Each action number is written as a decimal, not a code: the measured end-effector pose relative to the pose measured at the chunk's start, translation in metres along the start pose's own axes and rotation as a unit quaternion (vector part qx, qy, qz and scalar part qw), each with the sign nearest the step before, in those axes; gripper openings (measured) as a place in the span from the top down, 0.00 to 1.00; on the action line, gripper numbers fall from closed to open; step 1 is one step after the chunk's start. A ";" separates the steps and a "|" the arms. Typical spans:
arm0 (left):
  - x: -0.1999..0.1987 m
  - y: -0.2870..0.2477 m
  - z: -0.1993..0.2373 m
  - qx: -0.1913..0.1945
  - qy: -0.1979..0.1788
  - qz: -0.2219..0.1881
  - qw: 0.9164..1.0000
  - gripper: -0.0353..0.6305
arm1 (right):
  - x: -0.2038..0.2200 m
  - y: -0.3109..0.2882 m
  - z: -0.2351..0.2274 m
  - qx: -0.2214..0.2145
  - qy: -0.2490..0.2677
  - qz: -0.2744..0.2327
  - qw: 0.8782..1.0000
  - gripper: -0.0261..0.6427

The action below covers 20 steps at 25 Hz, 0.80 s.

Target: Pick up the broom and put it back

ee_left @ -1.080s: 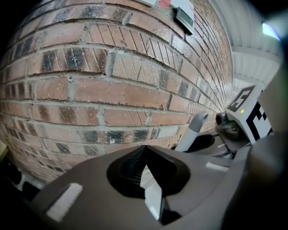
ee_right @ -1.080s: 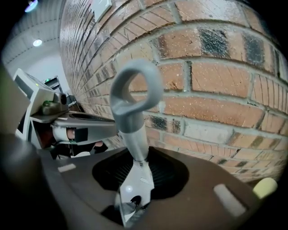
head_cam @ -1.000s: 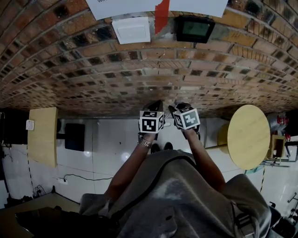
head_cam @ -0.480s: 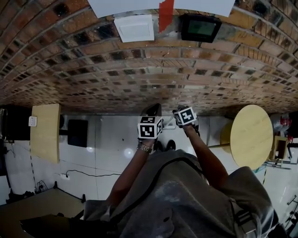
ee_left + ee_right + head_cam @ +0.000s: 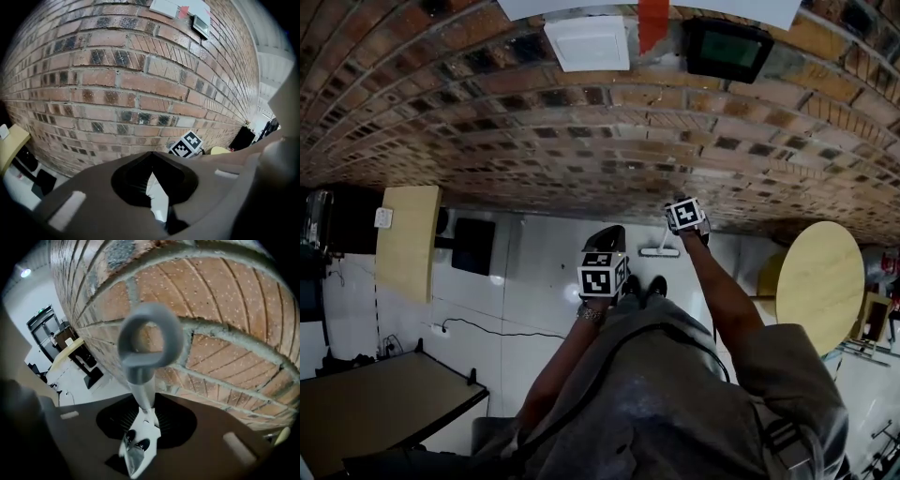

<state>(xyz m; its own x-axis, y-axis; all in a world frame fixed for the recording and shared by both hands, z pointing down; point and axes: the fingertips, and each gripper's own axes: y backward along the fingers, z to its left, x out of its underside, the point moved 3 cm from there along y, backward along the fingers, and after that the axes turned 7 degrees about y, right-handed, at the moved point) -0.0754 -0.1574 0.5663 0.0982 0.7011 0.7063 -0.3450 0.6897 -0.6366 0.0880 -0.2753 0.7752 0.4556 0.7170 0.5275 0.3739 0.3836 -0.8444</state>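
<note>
My right gripper (image 5: 682, 228) is low by the foot of the brick wall, shut on the broom's grey handle (image 5: 142, 383). The handle runs up between the jaws, and its hanging loop (image 5: 149, 336) is close to the bricks. Just past this gripper, the broom's white head (image 5: 659, 251) rests on the pale floor at the wall's base. To the left, my left gripper (image 5: 607, 242) hangs over the floor. In the left gripper view its tips (image 5: 150, 154) meet with nothing between them, and the right gripper's marker cube (image 5: 186, 144) shows beyond.
The brick wall (image 5: 581, 141) fills the far side, with a white panel (image 5: 588, 42) and a black screen (image 5: 731, 52) on it. A round yellow table (image 5: 820, 281) stands right, a wooden table (image 5: 408, 253) and black box (image 5: 475, 246) left. A cable (image 5: 487, 330) crosses the floor.
My right gripper has gone down and toward the wall with the broom handle in it. The left gripper has drifted back from the wall, and the two now stand further apart.
</note>
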 end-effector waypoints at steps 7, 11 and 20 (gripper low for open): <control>0.039 0.013 -0.003 -0.014 0.019 0.019 1.000 0.94 | 0.005 -0.002 -0.017 0.025 -0.016 0.001 1.000 0.61; 0.069 0.018 -0.005 -0.014 0.025 0.041 0.999 0.94 | 0.021 0.016 -0.006 0.050 -0.043 -0.025 0.997 0.61; 0.077 0.045 -0.012 0.035 -0.008 0.022 0.999 0.94 | 0.040 0.106 0.115 0.004 -0.093 -0.112 0.989 0.95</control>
<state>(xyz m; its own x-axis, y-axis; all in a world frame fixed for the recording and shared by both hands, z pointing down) -0.0717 -0.0704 0.5885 0.0676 0.7268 0.6835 -0.4123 0.6442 -0.6442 0.0528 -0.1389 0.6960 0.2060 0.7078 0.6757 0.4425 0.5485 -0.7095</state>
